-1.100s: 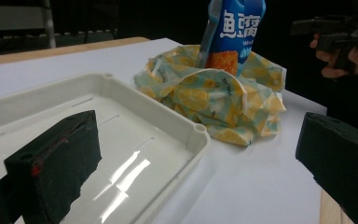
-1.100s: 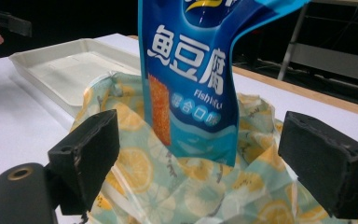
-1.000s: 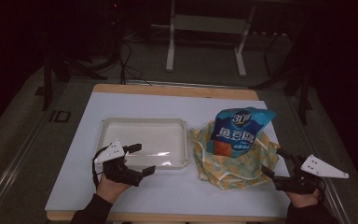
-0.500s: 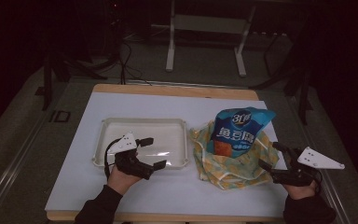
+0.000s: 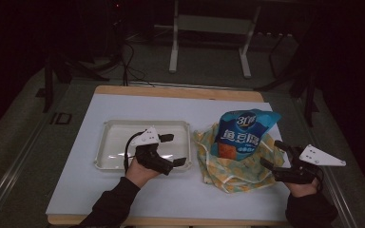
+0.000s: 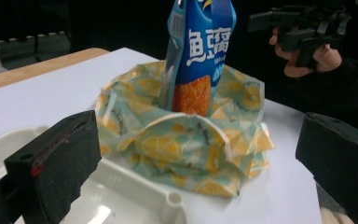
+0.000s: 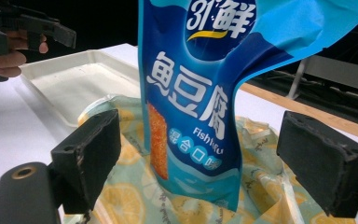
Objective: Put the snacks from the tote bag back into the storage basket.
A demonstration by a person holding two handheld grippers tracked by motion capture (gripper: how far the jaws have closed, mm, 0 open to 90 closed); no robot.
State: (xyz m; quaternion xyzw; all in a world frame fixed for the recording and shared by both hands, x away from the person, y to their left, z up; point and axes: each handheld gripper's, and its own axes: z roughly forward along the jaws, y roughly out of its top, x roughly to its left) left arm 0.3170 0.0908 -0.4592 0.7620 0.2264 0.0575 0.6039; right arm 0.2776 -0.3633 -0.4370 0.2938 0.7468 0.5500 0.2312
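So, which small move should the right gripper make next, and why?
Probably ease the right gripper forward and close on the blue plastic snack pouch. Its jaws are open on either side of the pouch, which stands upright in the yellow lemon-print bag. The left gripper is open above the white plastic tray.

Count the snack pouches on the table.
1. The blue fish tofu pouch stands upright in the lemon-print bag, right of the white tray, between the open left gripper and right gripper. Others may be hidden inside the bag.
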